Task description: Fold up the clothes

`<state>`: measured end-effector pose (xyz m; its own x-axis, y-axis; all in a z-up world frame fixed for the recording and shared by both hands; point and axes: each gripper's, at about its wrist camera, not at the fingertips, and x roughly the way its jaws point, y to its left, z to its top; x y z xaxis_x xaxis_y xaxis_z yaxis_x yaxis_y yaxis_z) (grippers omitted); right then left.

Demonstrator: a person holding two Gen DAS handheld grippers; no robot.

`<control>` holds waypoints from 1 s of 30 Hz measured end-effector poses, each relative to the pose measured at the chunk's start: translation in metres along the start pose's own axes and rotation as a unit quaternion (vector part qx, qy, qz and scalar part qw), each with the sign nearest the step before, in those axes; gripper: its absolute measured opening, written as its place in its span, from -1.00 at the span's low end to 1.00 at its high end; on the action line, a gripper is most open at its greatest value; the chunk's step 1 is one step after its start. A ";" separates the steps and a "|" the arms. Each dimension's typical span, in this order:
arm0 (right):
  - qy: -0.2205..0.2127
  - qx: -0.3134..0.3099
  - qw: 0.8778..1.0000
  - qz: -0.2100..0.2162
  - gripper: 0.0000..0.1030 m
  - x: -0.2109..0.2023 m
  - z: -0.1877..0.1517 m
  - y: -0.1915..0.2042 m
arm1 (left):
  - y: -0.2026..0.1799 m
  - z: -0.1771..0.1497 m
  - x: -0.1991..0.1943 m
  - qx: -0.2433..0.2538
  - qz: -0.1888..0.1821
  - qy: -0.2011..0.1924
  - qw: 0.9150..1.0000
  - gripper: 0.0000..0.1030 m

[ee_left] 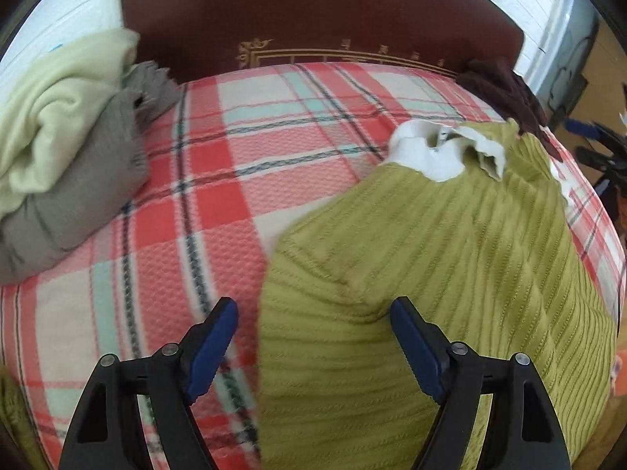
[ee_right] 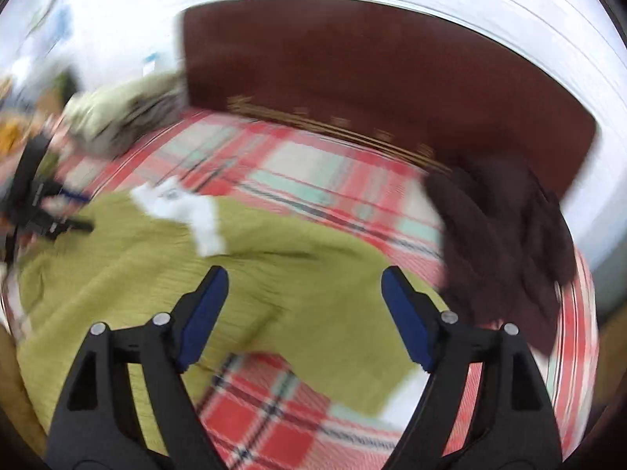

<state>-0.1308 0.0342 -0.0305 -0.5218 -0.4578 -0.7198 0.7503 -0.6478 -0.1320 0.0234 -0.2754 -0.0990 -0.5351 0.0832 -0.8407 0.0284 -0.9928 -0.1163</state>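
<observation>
An olive-green ribbed sweater (ee_left: 450, 254) with a white collar (ee_left: 427, 152) lies spread on the plaid bed cover (ee_left: 203, 203). My left gripper (ee_left: 313, 309) hangs open over the sweater's left edge, its blue pads apart and pressing on nothing. In the right wrist view, which is blurred, the same sweater (ee_right: 129, 274) lies across the bed, and my right gripper (ee_right: 303, 278) stands open above it with nothing between the pads. The left gripper (ee_right: 51, 211) shows at the far left of that view, and the right gripper (ee_left: 599, 145) at the right edge of the left wrist view.
A pile of pale-green and grey clothes (ee_left: 66, 149) sits at the back left of the bed. A dark brown garment (ee_right: 505, 243) lies at the back right by the dark red headboard (ee_left: 313, 11). White wall stands behind.
</observation>
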 end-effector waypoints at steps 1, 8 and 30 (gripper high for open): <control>0.003 -0.034 0.999 0.001 0.58 0.012 0.006 0.013 | -0.002 0.001 0.001 0.001 0.000 -0.001 1.000 0.50; 0.060 -0.105 0.991 0.064 0.58 0.103 0.040 0.049 | -0.002 0.007 0.002 -0.010 -0.005 0.000 1.000 -0.54; 0.085 0.124 0.987 0.053 -0.14 0.137 0.043 -0.017 | 0.008 0.025 -0.021 -0.032 0.006 -0.066 0.997 0.31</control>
<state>-0.2324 -0.0435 -0.0976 -0.3547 -0.4358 -0.8272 0.6631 -0.7410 0.1061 0.0136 -0.2872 -0.0685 -0.6409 0.0546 -0.7656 0.0874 -0.9858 -0.1434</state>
